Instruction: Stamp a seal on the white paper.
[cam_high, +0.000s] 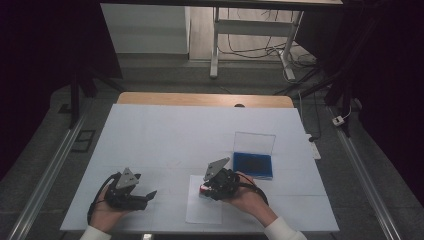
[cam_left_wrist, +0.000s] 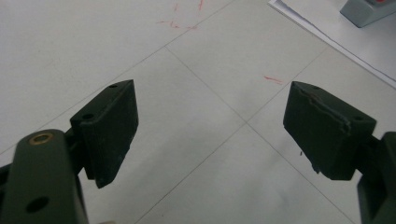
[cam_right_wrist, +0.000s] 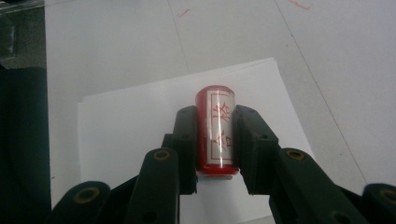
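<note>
Nearest to us, at the bottom of the high view, two hands come in from white sleeves. Our left gripper (cam_high: 131, 192) rests low over the white surface (cam_high: 165, 135) at the left, its grey plate on top. In the left gripper view its fingers (cam_left_wrist: 112, 126) stand wide apart with nothing between them; beneath them we see only the surface, creased into faint lines and marked with a few small red strokes.

Our right gripper (cam_high: 212, 187) sits to the right of it, well apart, over a white sheet (cam_high: 200, 210) that lies flat near the front edge. In the right gripper view its fingers (cam_right_wrist: 187, 140) are closed tight on a stamp (cam_right_wrist: 216, 128), a small red cylinder with a pale label bearing red characters. One pad presses each side of it, and the far end of the stamp pokes out past the fingertips. The stamp lies over the sheet; we cannot tell whether it touches the paper. In the left gripper view a grey block (cam_left_wrist: 366, 11) with a bit of red shows on the sheet at the top right corner.

Farther back, just beyond the right hand, a blue ink pad (cam_high: 252, 165) lies in its case with the clear lid (cam_high: 254, 142) standing open behind it.
</note>
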